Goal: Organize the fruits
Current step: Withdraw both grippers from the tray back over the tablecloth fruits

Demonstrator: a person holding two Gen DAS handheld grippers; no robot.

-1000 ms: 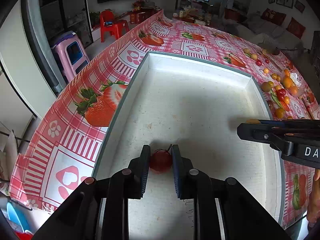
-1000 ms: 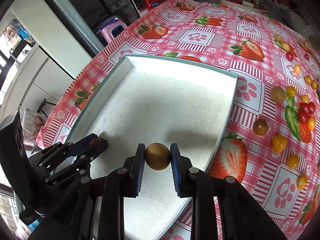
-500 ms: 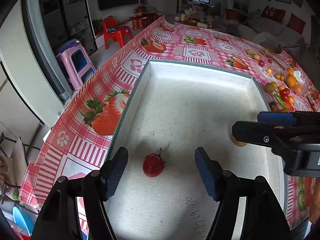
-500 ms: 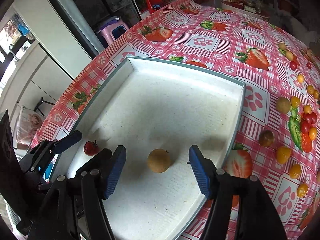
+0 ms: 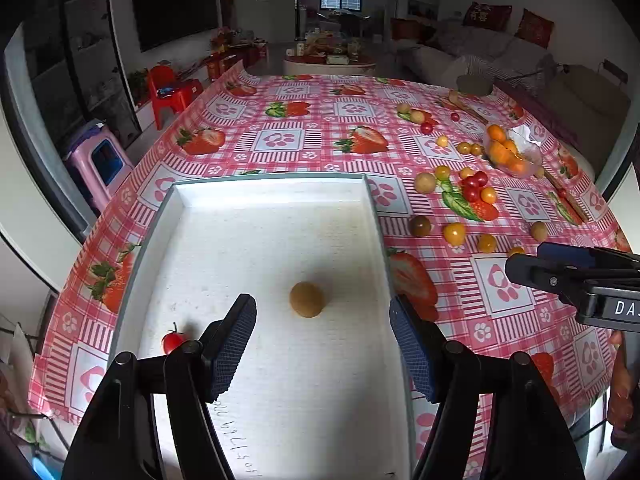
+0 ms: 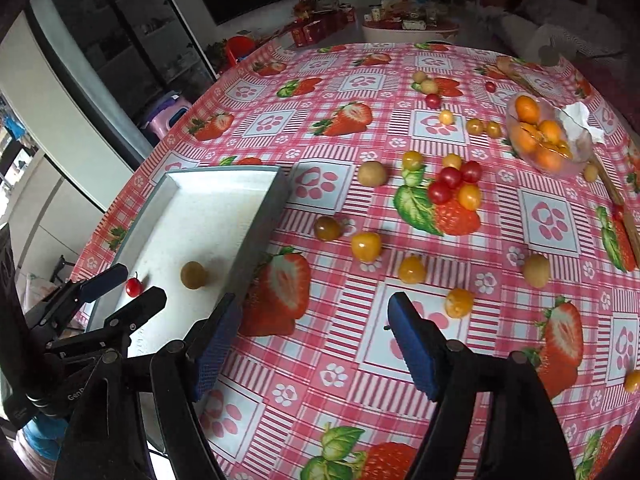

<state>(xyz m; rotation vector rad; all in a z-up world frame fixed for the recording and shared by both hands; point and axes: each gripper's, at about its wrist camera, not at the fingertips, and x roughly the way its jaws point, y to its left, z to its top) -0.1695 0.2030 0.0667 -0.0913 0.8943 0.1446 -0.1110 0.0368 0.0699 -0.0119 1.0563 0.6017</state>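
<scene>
Hovering above the near end of the white tray point(image 5: 276, 196), left hand-held gripper point(image 5: 322, 342) has its jaws spread wide, nothing between them. Brown round fruit point(image 5: 307, 299) lies on the tray floor, centre of the left wrist frame, between the two blue pads but well ahead of them, not touched. Red cherry tomato point(image 5: 173, 341) with stem sits at lower left of the same frame, just beside the left finger, near the tray's left wall.

Right hand-held gripper point(image 6: 314, 344) also released, jaws wide, empty, positioned over the strawberry-print tablecloth point(image 6: 352, 296) just right of the tray's right wall. In the right wrist frame, tray occupies left centre; brown fruit point(image 6: 193, 275) and tomato point(image 6: 133, 286) lie close together at its near end.

Loose fruits on the table, right half of the frame: yellow, orange, red and brown ones scattered, a cluster of red tomatoes point(image 6: 454, 178) at centre right. Clear bowl point(image 6: 576, 164) holding oranges at upper right
</scene>
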